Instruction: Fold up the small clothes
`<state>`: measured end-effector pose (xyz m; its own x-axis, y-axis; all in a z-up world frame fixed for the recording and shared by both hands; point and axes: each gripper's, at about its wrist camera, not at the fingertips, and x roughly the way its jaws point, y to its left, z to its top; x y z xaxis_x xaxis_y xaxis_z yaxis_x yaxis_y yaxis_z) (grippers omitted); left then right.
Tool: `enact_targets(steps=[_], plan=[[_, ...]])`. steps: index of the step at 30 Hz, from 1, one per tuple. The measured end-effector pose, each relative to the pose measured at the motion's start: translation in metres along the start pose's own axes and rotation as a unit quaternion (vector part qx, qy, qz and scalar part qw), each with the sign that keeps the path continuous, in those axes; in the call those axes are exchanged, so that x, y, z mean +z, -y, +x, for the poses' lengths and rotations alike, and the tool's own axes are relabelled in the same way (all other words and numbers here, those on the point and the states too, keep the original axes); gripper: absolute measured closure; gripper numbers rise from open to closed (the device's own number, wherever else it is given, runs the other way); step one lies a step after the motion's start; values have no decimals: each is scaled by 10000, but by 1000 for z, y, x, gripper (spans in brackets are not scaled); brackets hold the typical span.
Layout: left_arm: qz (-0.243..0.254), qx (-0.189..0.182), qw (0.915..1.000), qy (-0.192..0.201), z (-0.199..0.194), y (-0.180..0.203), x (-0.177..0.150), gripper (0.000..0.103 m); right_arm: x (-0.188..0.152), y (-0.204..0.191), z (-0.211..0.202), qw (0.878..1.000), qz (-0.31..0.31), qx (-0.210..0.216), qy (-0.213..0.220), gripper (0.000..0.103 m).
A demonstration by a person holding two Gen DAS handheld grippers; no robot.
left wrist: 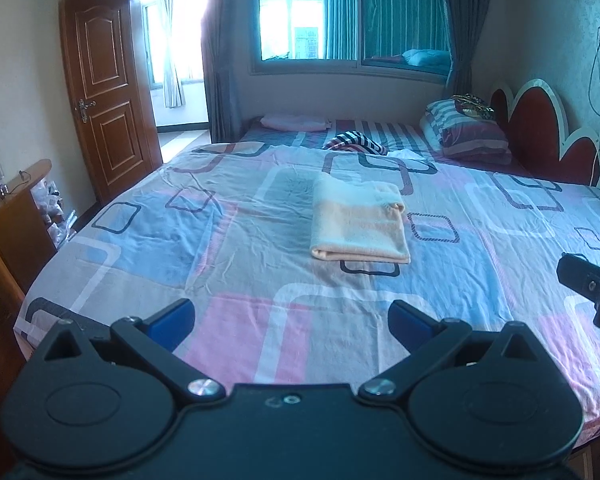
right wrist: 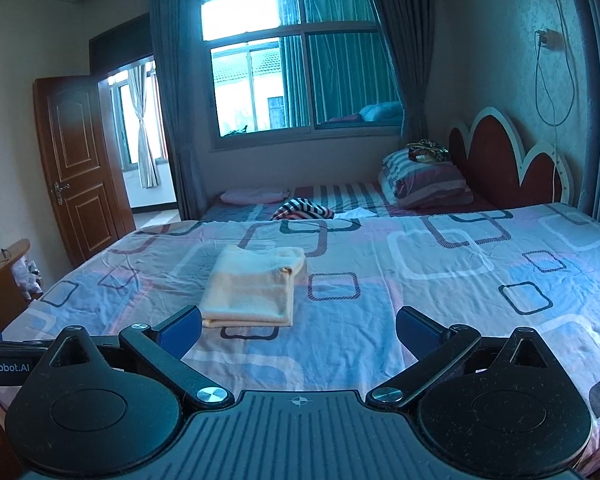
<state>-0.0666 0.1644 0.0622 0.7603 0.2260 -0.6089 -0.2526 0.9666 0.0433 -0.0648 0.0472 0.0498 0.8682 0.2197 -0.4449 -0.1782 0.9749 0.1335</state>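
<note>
A pale peach garment [left wrist: 359, 222] [right wrist: 254, 288] lies folded into a neat rectangle on the patterned bedspread [left wrist: 228, 248] [right wrist: 440, 280]. My left gripper [left wrist: 291, 316] hangs open above the bed's near edge, well short of the garment, with nothing between its blue pads. My right gripper [right wrist: 299, 322] is open too and empty; its left fingertip [right wrist: 182, 326] shows just in front of the garment's near left corner. Part of the right gripper's black body [left wrist: 592, 290] shows at the right edge of the left wrist view.
A striped cloth [left wrist: 356, 142] [right wrist: 304, 208] and a white piece [right wrist: 356, 213] lie further back. A folded pink item [left wrist: 292, 122] and stacked pillows [left wrist: 468, 132] sit by the red headboard [left wrist: 540, 132]. A wooden cabinet [left wrist: 12, 216] and door [left wrist: 104, 96] stand left.
</note>
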Motion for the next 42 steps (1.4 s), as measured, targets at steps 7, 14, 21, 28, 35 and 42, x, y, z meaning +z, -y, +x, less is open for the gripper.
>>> enact_targets(steps=[7, 14, 21, 28, 35, 42], plan=[[0, -5, 10000, -5, 1, 0, 2, 1, 1, 1, 1, 10000, 39, 25, -4, 1], [-50, 17, 10000, 2, -1, -1, 3, 1, 0, 1, 4, 10000, 38, 37, -52, 1], [-49, 16, 10000, 33, -1, 0, 3, 1, -2, 1, 9, 9999, 53, 66, -88, 1], [-62, 8, 10000, 31, 0, 0, 3, 1, -1, 1, 10, 9999, 42, 65, -90, 1], [-78, 18, 10000, 33, 1, 1, 2, 1, -2, 2, 12, 9999, 43, 58, -108, 1], [-89, 20, 10000, 28, 1, 2, 2, 1, -2, 3, 12, 9999, 62, 70, -108, 1]])
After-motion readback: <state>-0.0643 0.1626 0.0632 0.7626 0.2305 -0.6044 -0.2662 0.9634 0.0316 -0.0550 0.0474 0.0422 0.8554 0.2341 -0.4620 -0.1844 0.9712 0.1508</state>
